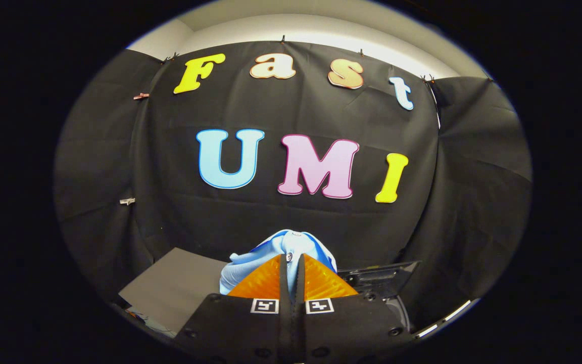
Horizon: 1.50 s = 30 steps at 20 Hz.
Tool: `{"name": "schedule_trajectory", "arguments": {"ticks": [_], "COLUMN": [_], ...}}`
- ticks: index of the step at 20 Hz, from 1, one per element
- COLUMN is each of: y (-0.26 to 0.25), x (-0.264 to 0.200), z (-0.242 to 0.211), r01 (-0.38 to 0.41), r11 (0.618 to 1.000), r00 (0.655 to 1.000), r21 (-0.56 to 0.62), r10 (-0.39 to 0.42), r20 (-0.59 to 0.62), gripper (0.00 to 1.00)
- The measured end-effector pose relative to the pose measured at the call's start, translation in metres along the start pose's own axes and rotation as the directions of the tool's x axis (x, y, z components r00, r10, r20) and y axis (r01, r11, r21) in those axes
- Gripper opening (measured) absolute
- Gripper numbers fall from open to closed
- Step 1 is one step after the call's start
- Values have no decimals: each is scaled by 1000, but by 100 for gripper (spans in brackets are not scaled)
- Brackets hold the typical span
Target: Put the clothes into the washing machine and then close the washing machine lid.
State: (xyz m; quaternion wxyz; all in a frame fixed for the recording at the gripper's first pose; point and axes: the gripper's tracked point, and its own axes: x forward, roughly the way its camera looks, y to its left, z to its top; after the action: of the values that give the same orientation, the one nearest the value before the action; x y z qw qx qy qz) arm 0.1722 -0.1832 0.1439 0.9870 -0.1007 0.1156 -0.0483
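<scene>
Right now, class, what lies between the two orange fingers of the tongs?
In the gripper view, light blue clothing is pinched between the nearly closed fingers of the tongs, bunching just beyond the tips.

1 fisheye camera rides on the gripper (291, 263), looking forward along its 2 orange fingers (265, 283) at the bottom centre of the frame. It sits very near them and faces the booth's black cloth wall (291, 212), which spans the middle and upper frame, close and roughly head-on.

Black cloth backdrop (291, 222), grey flat board (175, 290) low at left, white wall (291, 25) above
</scene>
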Motion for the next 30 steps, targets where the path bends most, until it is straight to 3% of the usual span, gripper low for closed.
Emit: {"name": "schedule_trajectory", "arguments": {"ticks": [6, 14, 20, 25, 28, 30], "y": [-103, -194, -219, -217, -207, -203], "x": [4, 39, 73, 98, 110, 114], "z": [-10, -131, -251, -328, -376, -412], "r01": [-29, -27, -5, 11, 16, 17], "r11": [999, 1000, 998, 999, 1000, 1000], "r00": [1000, 995, 980, 953, 917, 875], "r21": [-42, -6, 66, 42, 19, 6], "r10": [29, 26, 18, 2, -7, -12], "r20": [6, -100, -198, -304, -398, -483], "gripper": [5, 5, 5, 5, 5, 5]}}
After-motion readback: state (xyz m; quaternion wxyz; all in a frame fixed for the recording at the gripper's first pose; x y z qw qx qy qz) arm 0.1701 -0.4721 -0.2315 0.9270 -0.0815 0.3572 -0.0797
